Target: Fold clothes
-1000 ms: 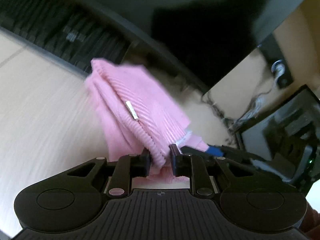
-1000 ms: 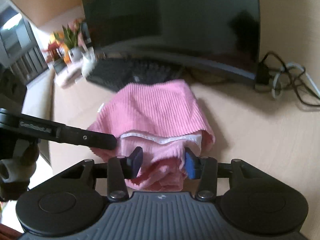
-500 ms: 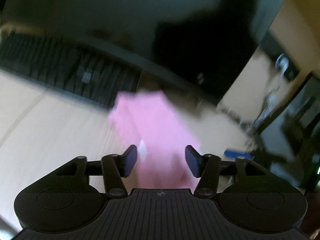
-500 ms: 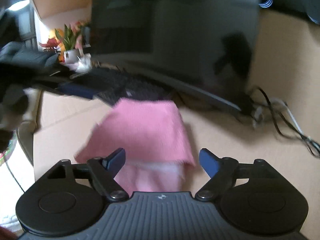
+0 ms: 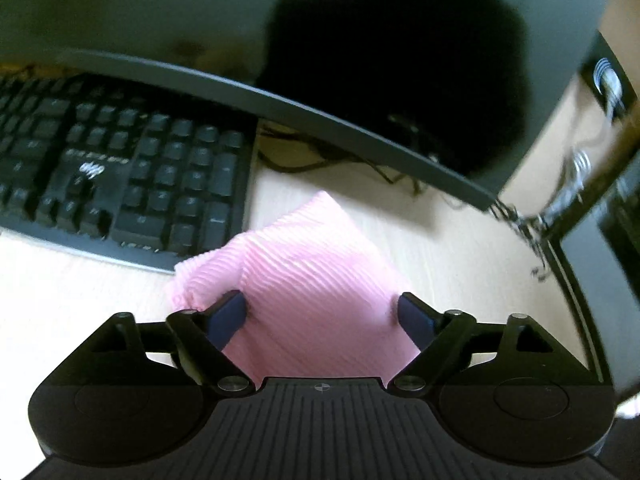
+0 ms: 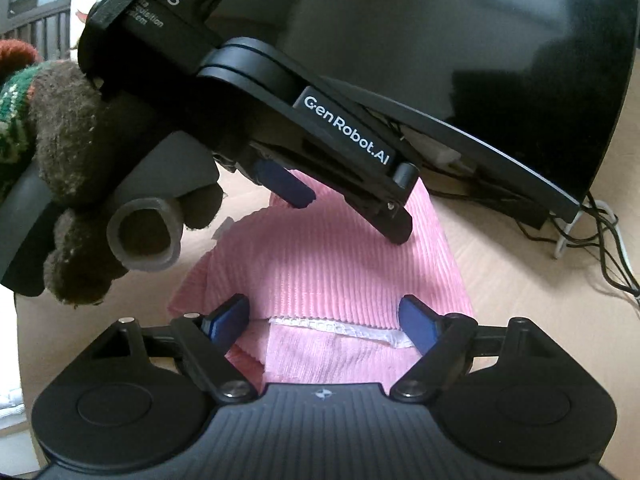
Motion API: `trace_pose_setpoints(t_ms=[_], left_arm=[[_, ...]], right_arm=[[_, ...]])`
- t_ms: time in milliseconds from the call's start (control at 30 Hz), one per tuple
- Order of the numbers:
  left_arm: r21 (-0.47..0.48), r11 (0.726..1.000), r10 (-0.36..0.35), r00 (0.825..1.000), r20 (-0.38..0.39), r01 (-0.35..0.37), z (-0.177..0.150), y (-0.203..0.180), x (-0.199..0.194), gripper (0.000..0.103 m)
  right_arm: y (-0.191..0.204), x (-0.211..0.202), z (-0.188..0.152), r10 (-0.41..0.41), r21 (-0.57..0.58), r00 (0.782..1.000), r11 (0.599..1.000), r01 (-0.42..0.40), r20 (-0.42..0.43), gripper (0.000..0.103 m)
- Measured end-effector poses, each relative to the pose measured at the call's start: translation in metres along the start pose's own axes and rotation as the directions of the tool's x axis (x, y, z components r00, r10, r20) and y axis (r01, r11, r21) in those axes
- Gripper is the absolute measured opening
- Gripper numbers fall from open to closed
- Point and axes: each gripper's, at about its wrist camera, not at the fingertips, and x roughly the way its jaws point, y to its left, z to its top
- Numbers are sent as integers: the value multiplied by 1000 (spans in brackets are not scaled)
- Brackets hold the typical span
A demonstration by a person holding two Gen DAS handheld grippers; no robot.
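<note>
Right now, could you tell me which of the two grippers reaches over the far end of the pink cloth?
The left gripper: it hangs over the pink cloth's far end, while the right gripper straddles the near white-stitched hem.

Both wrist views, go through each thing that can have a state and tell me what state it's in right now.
Left gripper: open, over the garment.
Right gripper: open, holding nothing.
Pink garment: folded into a small bundle, lying on the desk, released.
Monitor: screen dark.
Keyboard: flat on the desk, untouched.

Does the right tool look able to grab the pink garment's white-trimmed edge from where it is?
Probably yes: the right tool is open, the white-trimmed edge of the pink garment lies between its fingers, and the left tool sits farther back.
</note>
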Motion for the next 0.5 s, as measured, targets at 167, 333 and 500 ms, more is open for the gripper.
trace_pose_setpoints(t_ms=[167,333,500], left_arm=[[37,997,-64,998,0,64,-3,8,1,91],[47,995,-86,996,6,86,-5,10,-1,91],[-34,997,-66,996,65,68,-15,11,-28,86]], right_arm=[[0,2,0,-18,30,1000,999,18,-13,86],[-8,1,0,0,73,1000,997,1,-21,88],[-26,-30,-5,2,179,1000,984,-6,24,100]])
